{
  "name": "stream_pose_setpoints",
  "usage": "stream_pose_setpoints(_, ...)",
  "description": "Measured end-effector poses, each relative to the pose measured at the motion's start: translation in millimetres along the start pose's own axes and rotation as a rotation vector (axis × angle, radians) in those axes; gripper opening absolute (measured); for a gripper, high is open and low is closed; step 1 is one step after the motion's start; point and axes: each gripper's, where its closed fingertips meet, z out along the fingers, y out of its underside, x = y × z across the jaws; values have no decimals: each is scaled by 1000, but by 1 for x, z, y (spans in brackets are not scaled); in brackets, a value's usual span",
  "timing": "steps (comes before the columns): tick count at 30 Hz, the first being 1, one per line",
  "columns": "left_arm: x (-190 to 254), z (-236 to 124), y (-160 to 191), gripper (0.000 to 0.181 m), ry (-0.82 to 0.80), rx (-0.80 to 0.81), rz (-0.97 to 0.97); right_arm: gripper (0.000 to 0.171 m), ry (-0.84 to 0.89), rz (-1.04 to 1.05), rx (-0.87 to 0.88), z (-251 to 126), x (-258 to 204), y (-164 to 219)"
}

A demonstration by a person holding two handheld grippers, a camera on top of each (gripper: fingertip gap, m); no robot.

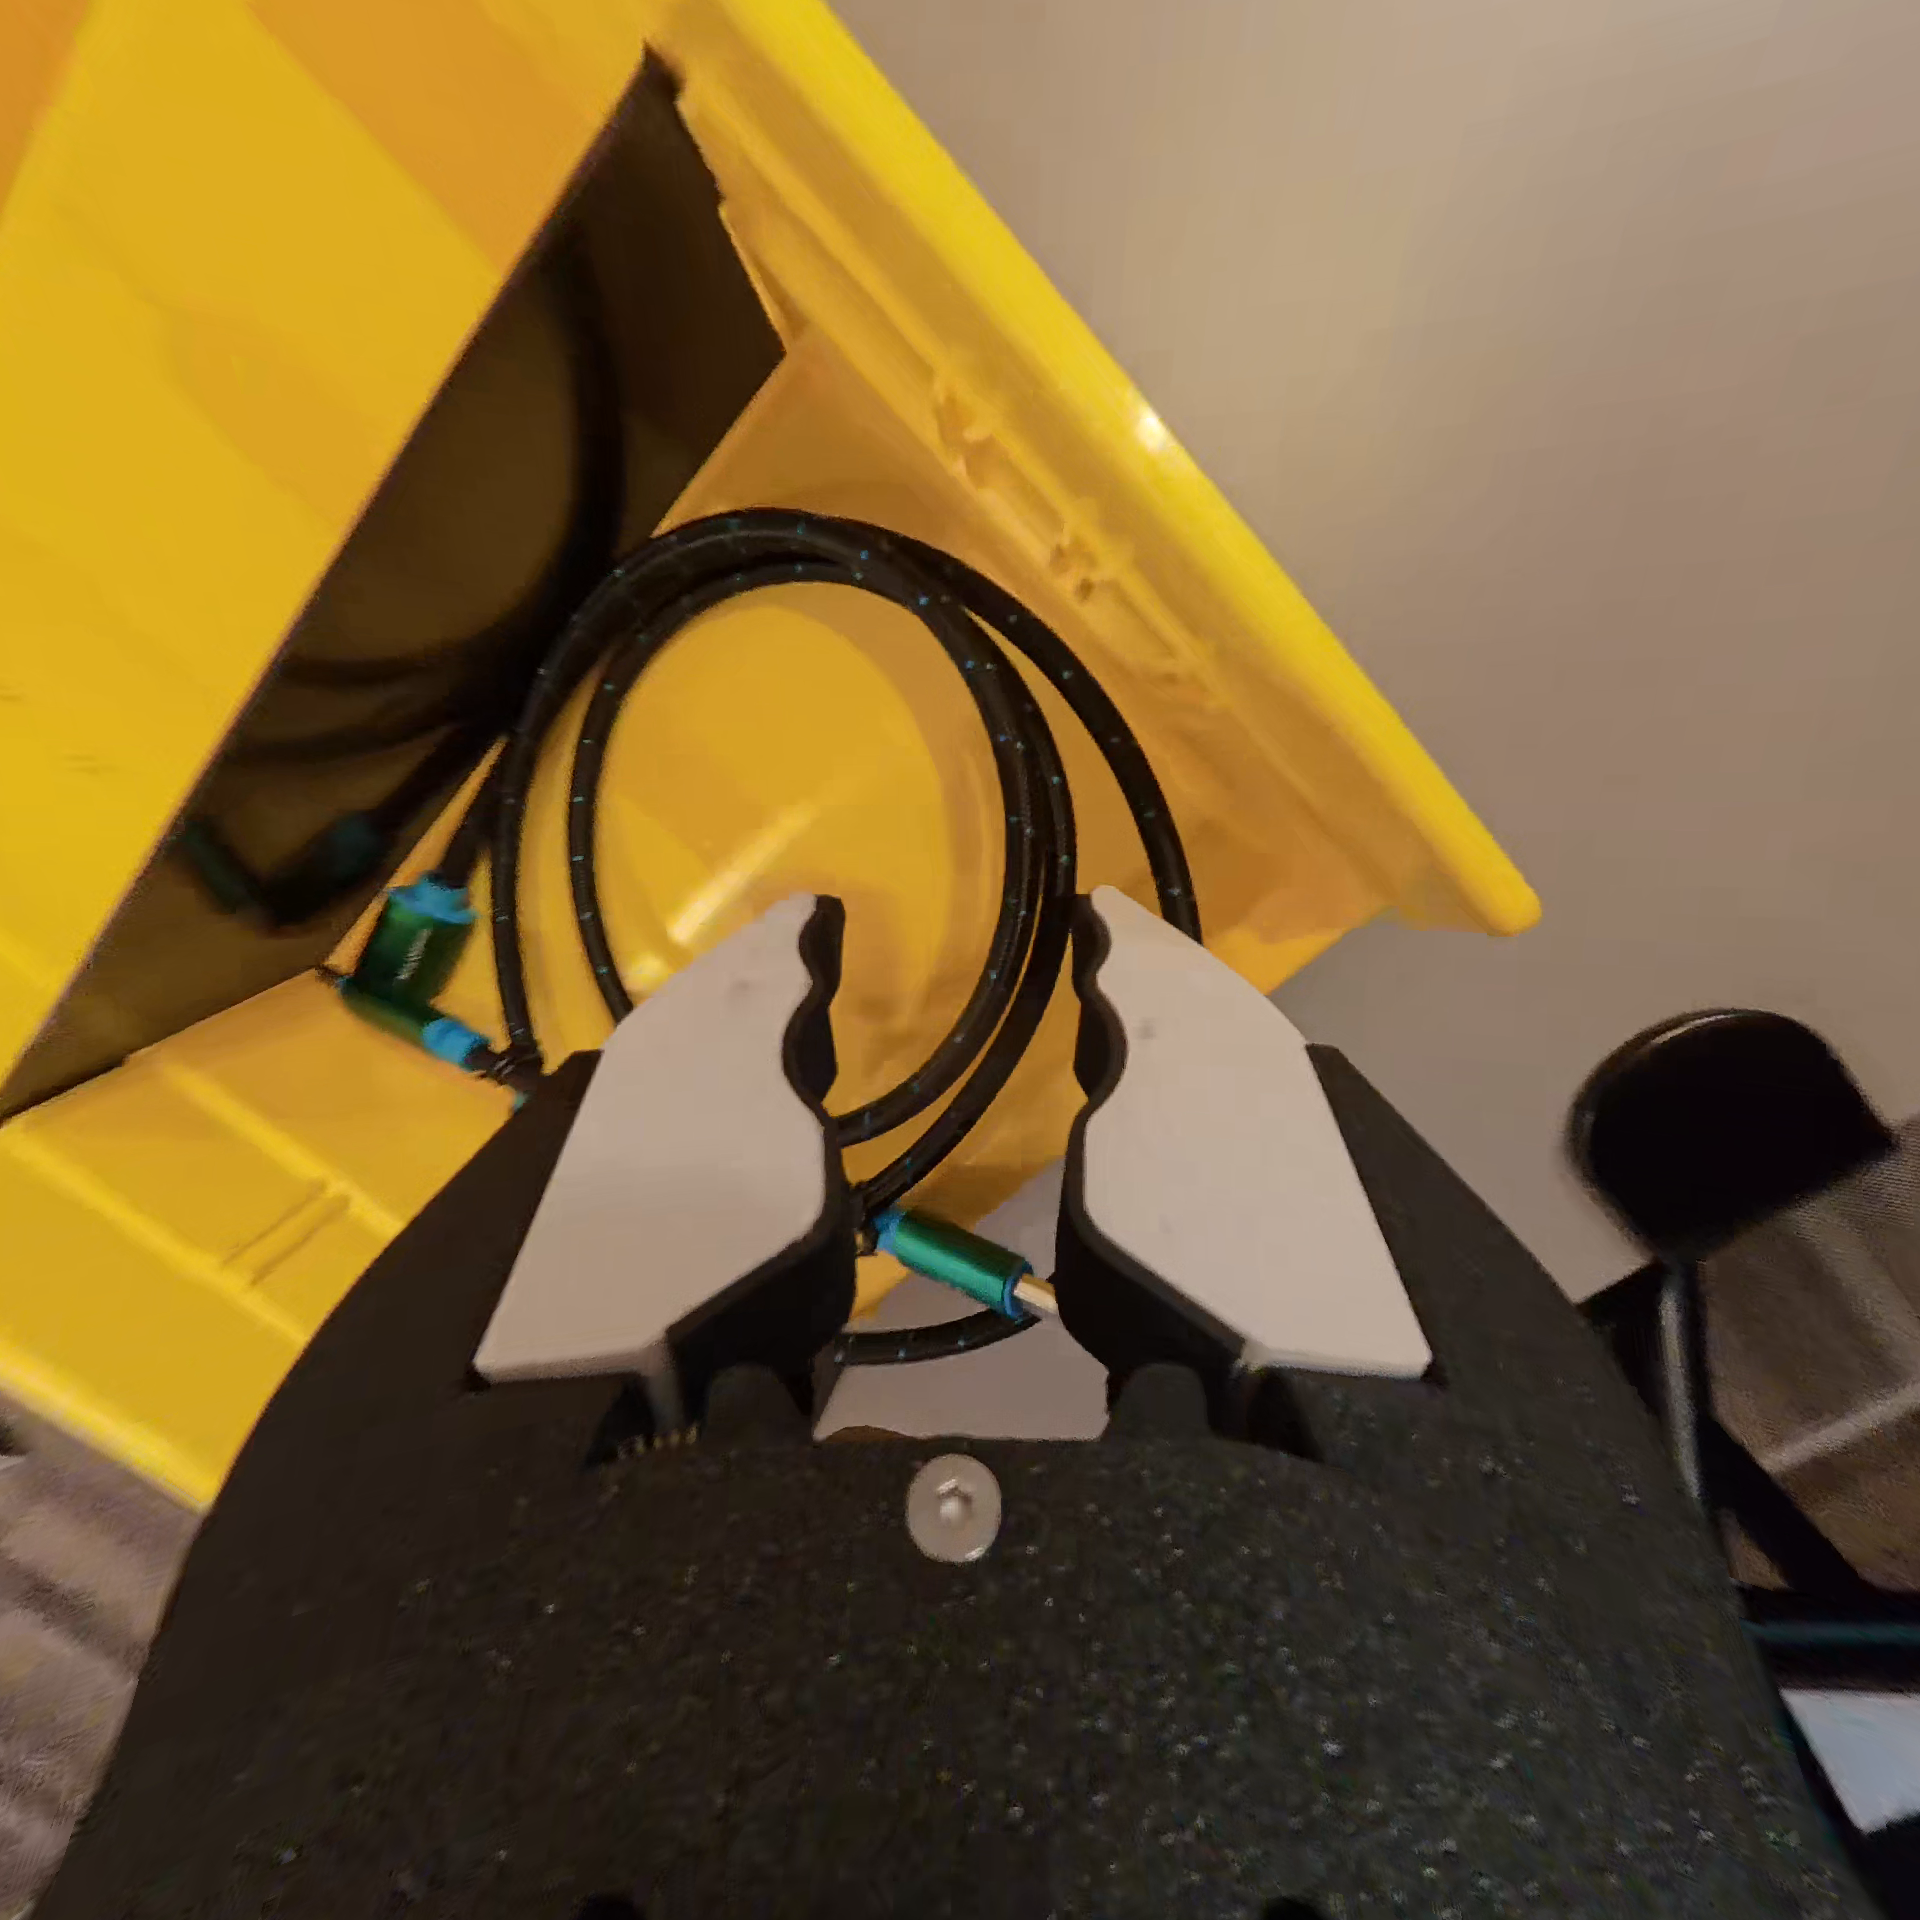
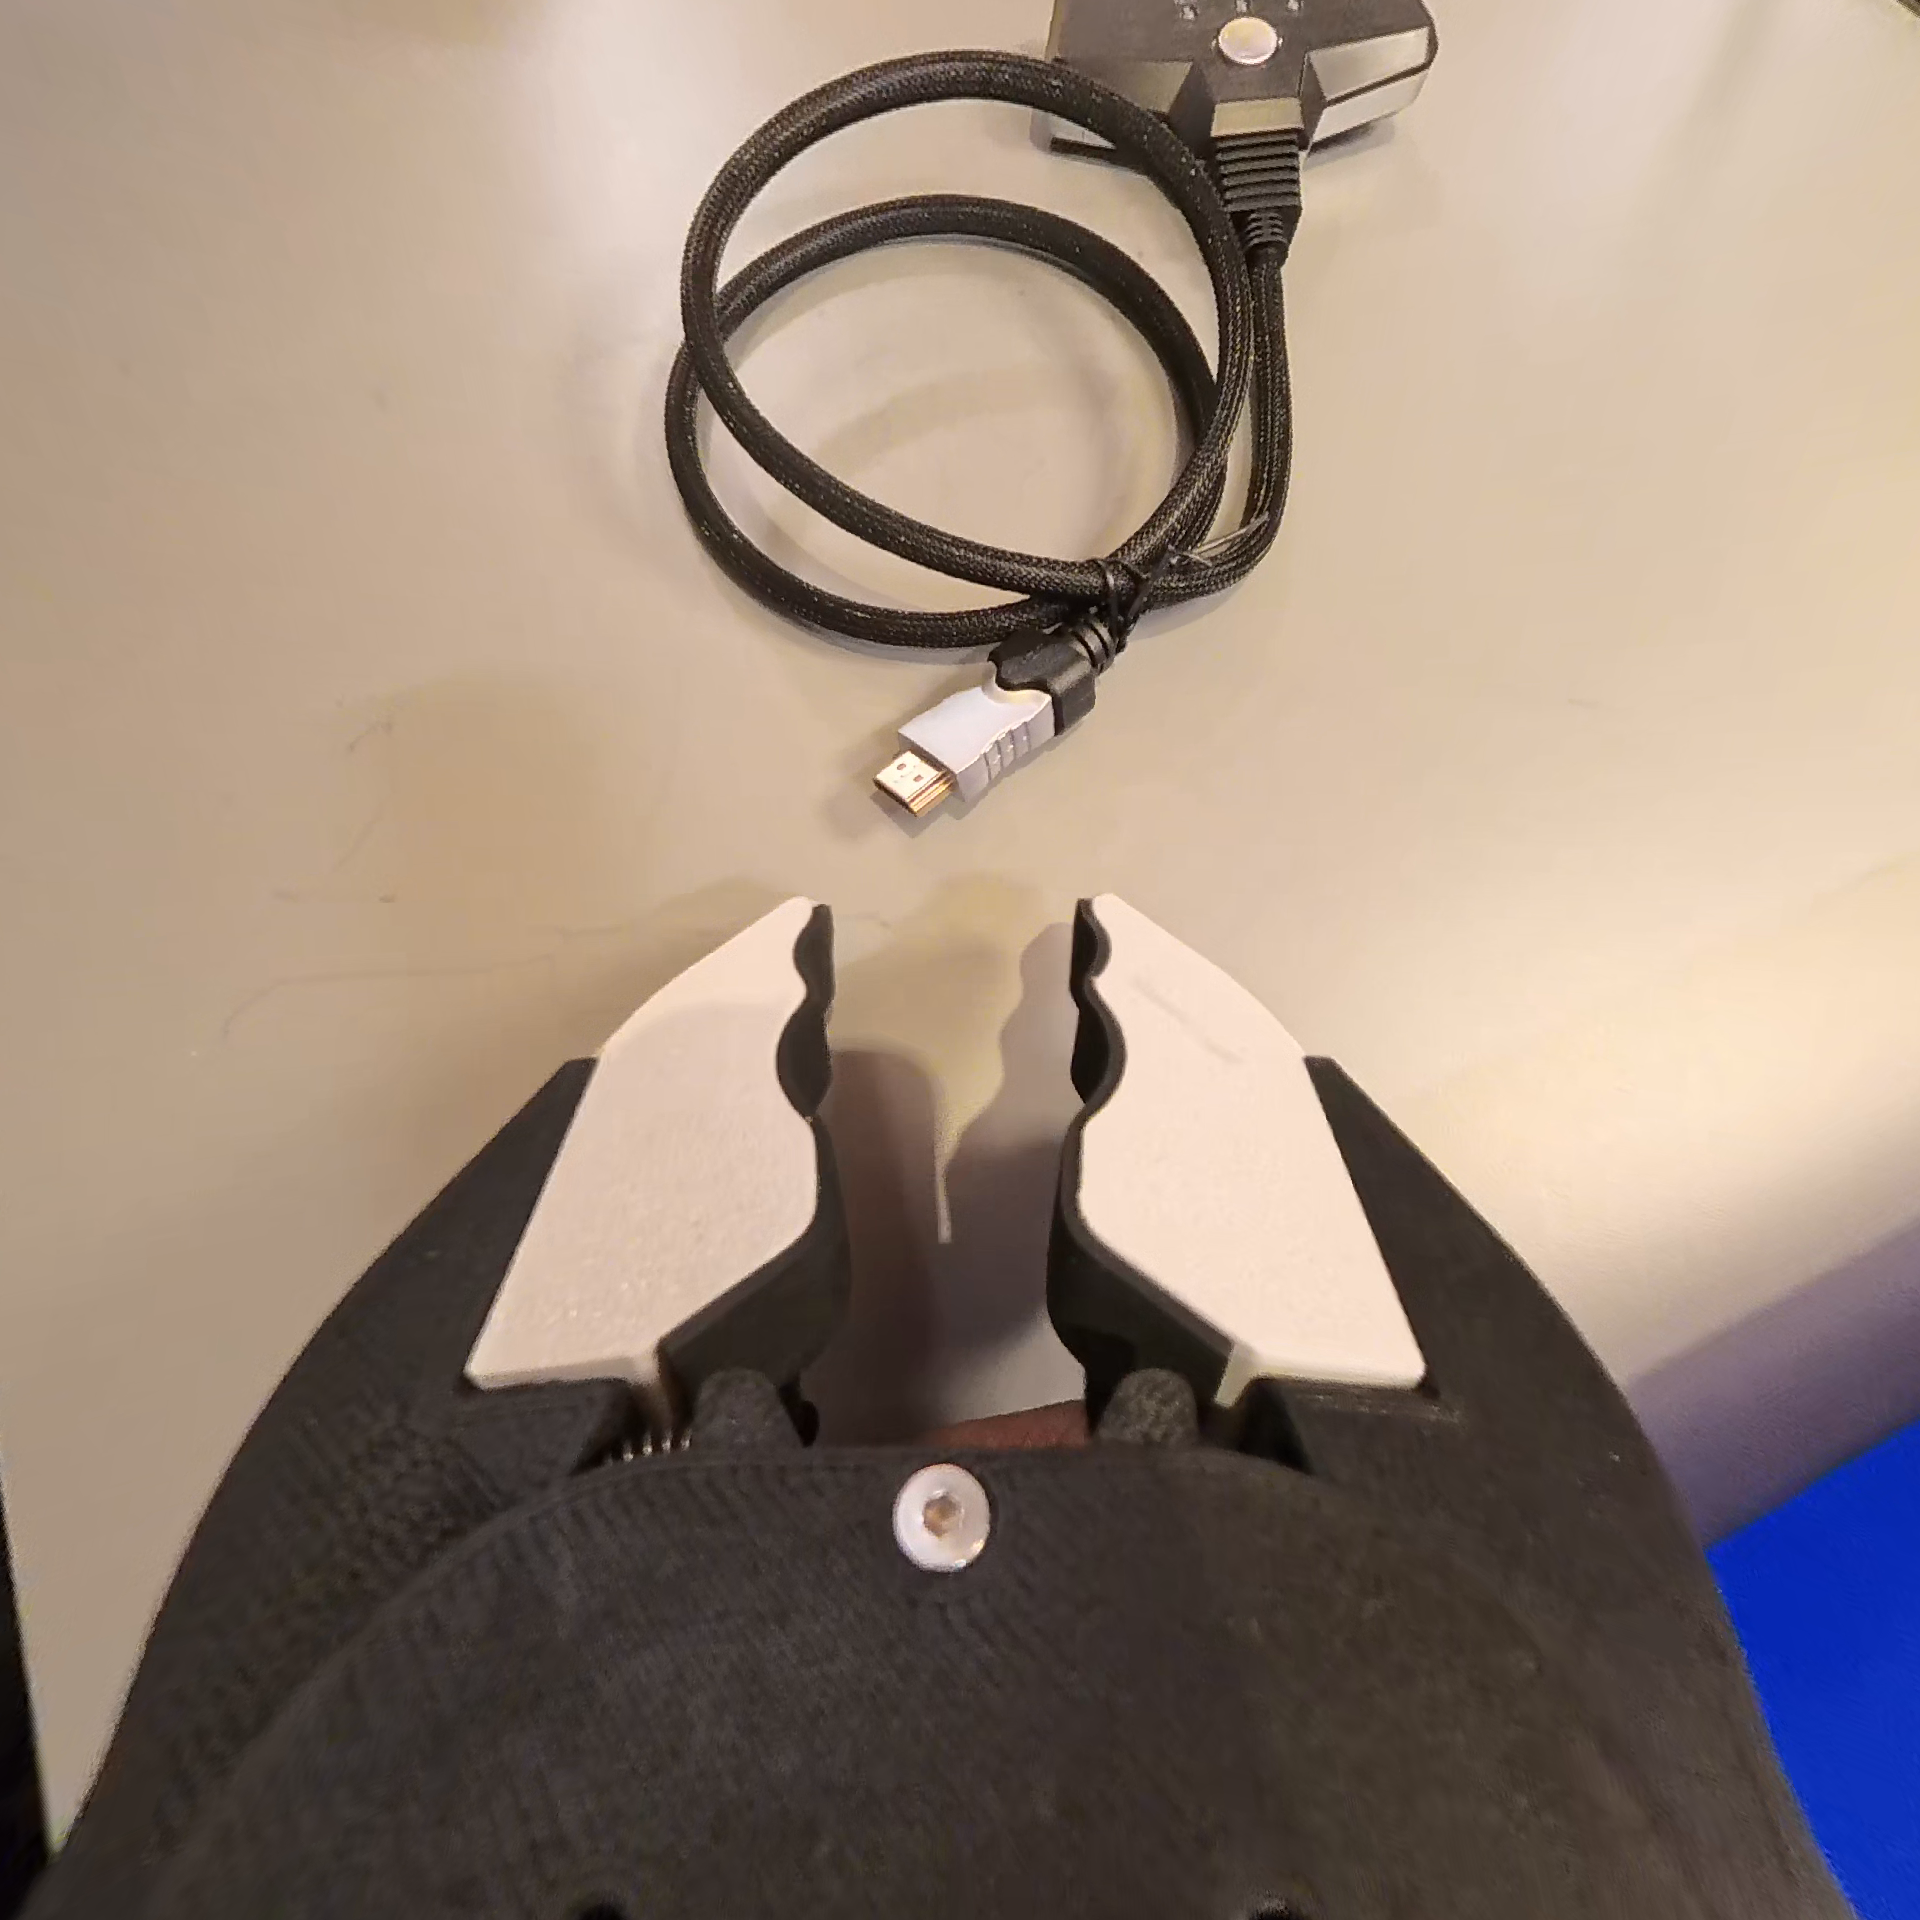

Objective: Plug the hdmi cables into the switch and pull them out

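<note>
Cables differ between the two views. Only the left wrist view shows a yellow bin (image 1: 312, 436), where a thin black braided cable (image 1: 582, 748) with green plugs lies coiled; one green plug (image 1: 961, 1259) sits low between the fingers of the left tool (image 1: 956, 914), whose jaws stand apart and grip nothing. A dark rounded object (image 1: 1714, 1112) lies to the right, too blurred to identify. Only the right wrist view shows the switch (image 2: 1242, 73) at the far edge of the beige worktop (image 2: 312, 416), its thick black cable (image 2: 727, 343) looped and tied, ending in a grey-and-gold plug (image 2: 966, 743) resting just beyond the right tool (image 2: 954, 920), which is likewise spread open and empty.
</note>
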Motion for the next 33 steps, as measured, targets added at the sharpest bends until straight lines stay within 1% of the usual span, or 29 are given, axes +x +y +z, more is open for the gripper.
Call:
stream_pose_setpoints(1,3,3,-1,40,53,6,-27,44,7,-1,-2,0,1,0)
stream_pose_setpoints(2,6,6,-2,38,105,14,-59,44,13,-3,-5,1,1,1)
stream_pose_setpoints(6,19,9,-4,10,282,29,-172,44,28,-1,-15,1,3,2)
stream_pose_setpoints(11,17,4,-5,7,264,68,-169,44,23,7,-19,2,3,2)
stream_pose_setpoints(14,10,-15,-16,7,218,162,-186,44,22,8,-17,1,3,2)
stream_pose_setpoints(19,-6,-66,-39,6,85,343,-206,44,27,1,-6,0,3,1)
stream_pose_setpoints(27,-28,-157,-82,6,-213,576,-230,44,36,-9,8,-1,2,0)
stream_pose_setpoints(30,-23,-189,-107,6,-280,675,-212,44,37,-9,11,-2,2,-1)
stream_pose_setpoints(33,-4,-208,-138,6,-310,742,-148,44,38,-9,13,-2,2,-1)
